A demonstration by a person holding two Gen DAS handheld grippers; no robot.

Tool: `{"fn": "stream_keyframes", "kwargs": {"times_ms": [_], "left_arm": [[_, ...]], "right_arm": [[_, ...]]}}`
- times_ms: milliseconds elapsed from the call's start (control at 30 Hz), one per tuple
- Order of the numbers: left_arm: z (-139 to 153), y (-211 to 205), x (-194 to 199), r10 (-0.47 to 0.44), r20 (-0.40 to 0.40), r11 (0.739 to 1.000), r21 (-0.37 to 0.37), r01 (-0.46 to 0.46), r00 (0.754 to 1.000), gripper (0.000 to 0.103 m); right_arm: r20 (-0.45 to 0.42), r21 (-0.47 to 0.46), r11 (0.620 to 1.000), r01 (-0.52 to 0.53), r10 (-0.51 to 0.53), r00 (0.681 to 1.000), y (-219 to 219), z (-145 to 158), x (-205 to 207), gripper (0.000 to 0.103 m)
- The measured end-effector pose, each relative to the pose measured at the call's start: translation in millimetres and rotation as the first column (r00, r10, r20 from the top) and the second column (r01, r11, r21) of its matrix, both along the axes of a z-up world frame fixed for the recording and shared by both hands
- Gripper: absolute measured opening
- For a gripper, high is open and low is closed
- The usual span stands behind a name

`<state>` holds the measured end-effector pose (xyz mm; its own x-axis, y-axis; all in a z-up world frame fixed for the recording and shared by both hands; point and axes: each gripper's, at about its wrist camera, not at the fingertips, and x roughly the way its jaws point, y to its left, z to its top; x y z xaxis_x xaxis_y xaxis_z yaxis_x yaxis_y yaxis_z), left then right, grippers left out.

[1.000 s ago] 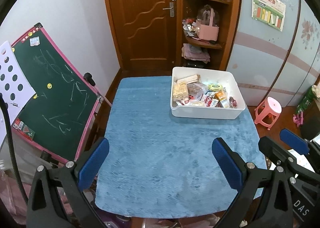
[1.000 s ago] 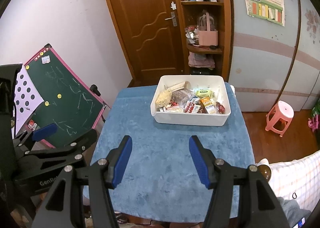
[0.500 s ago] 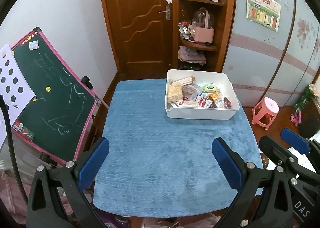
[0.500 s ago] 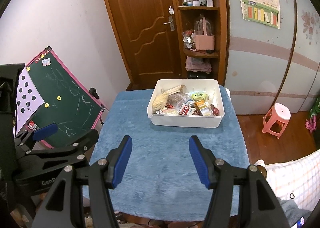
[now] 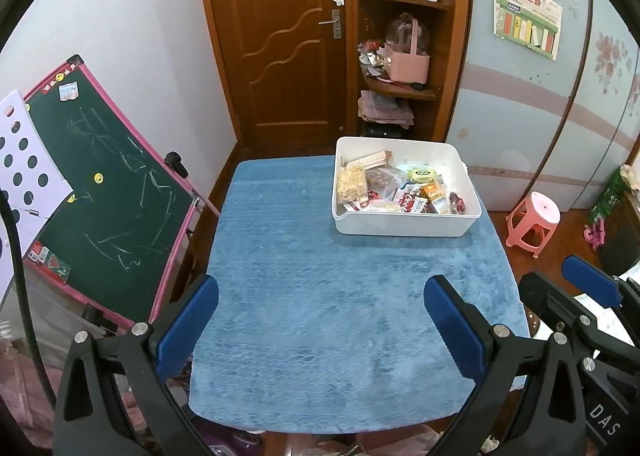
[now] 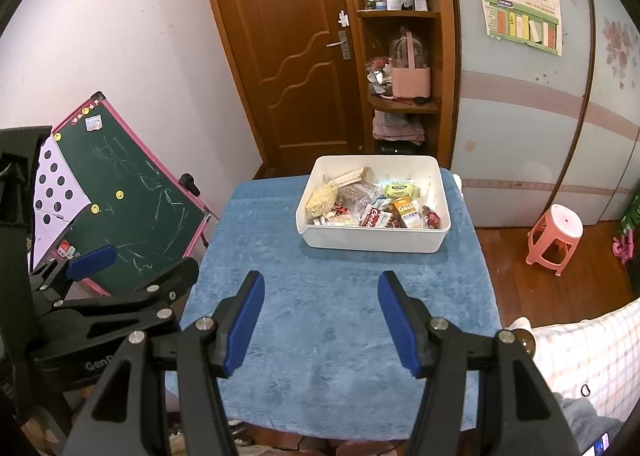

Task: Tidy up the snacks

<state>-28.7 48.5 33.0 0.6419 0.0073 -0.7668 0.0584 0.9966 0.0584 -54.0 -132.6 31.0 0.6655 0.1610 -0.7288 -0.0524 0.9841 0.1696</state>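
A white bin (image 5: 404, 225) (image 6: 372, 244) stands at the far right of a table covered with a blue cloth (image 5: 320, 296) (image 6: 332, 316). It holds several packaged snacks (image 5: 400, 192) (image 6: 376, 204). My left gripper (image 5: 320, 328) is open and empty, raised over the table's near edge, well short of the bin. My right gripper (image 6: 320, 320) is open and empty, also above the near part of the table. The left gripper also shows at the left of the right wrist view (image 6: 96, 276). One blue pad of the right gripper (image 5: 588, 284) shows at the right of the left wrist view.
A green chalkboard easel (image 5: 100, 192) (image 6: 136, 200) leans left of the table. A wooden door (image 5: 280, 36) and a shelf with a pink basket (image 5: 408, 64) stand behind. A pink stool (image 5: 534, 222) (image 6: 556, 234) is on the floor at the right.
Both grippers have drawn back and up from the table, so the bin looks smaller and farther away. Both stay open and empty.
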Motion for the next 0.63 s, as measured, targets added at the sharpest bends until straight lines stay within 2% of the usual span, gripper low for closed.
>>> {"fn": "stream_keyframes", "kwargs": {"times_ms": [633], "left_arm": [[-2.2,2.7,2.9,0.001,-0.013,1.000,0.001,-0.001,1.000,0.102]], "right_arm": [[0.002,0.005,1.000,-0.010,0.010,1.000,0.7,0.0,3.3,0.060]]}}
